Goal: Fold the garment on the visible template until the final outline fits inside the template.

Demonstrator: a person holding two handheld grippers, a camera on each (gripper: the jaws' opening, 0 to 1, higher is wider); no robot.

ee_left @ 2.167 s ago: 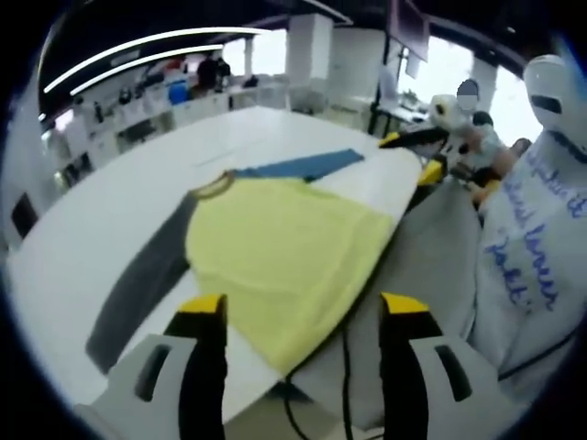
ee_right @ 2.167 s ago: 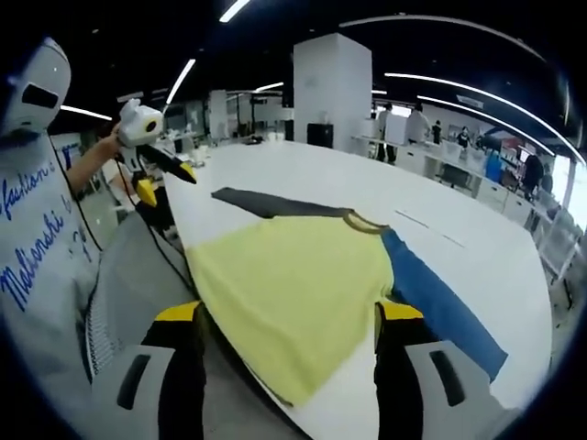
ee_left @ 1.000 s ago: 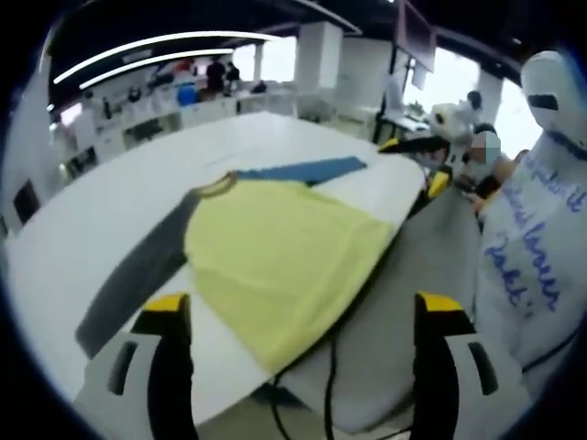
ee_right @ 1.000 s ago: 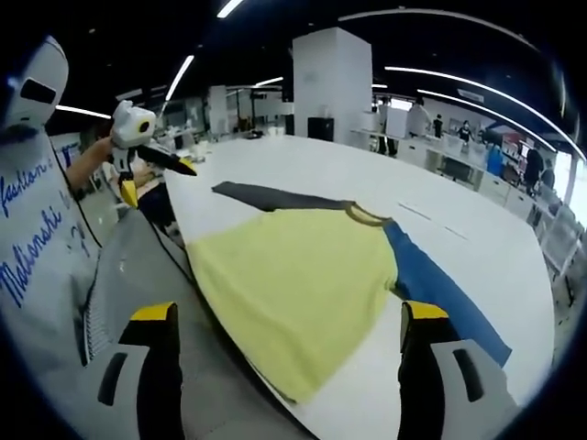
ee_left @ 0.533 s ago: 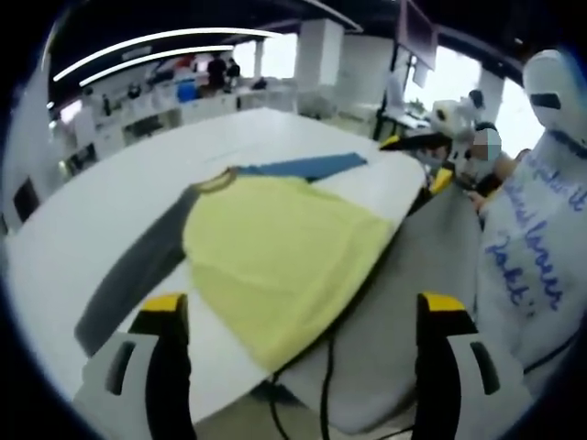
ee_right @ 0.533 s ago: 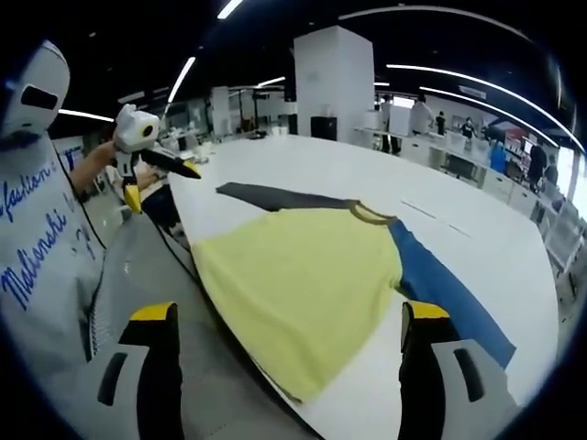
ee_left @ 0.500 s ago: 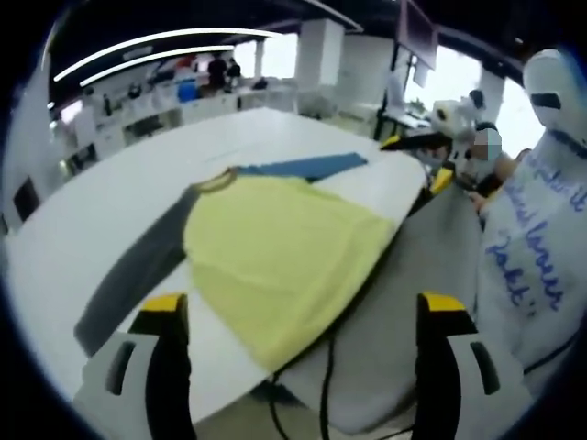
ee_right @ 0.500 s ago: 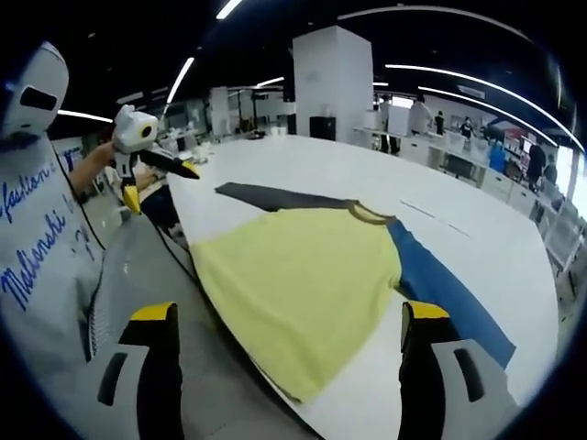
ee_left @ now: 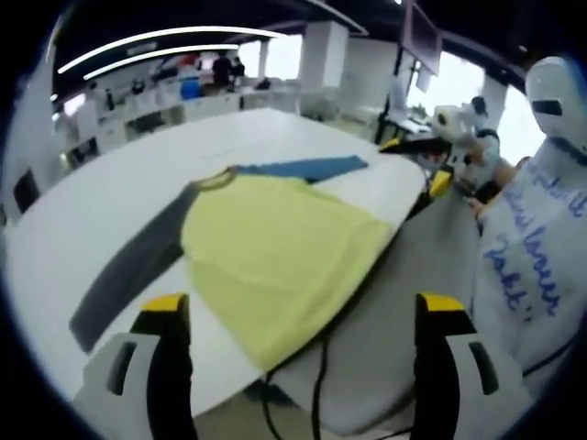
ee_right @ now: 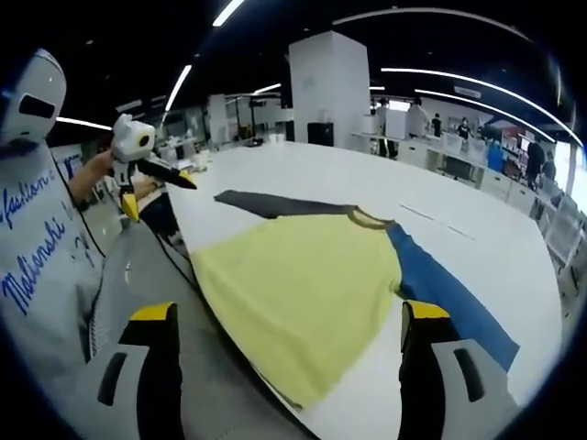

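the scene is lit from above by long ceiling light strips (ee_left: 147, 44), which are bent into arcs by the fisheye lens in both views. in the left gripper view, bright daylight is admitted through windows (ee_left: 459, 78) and is blown out to white. the white worktop (ee_right: 321, 174) is evenly lit, with mild glare and almost no shadow cast on it. both views are soft throughout, and straight lines are curved strongly towards the edges. the ceiling is left dark.
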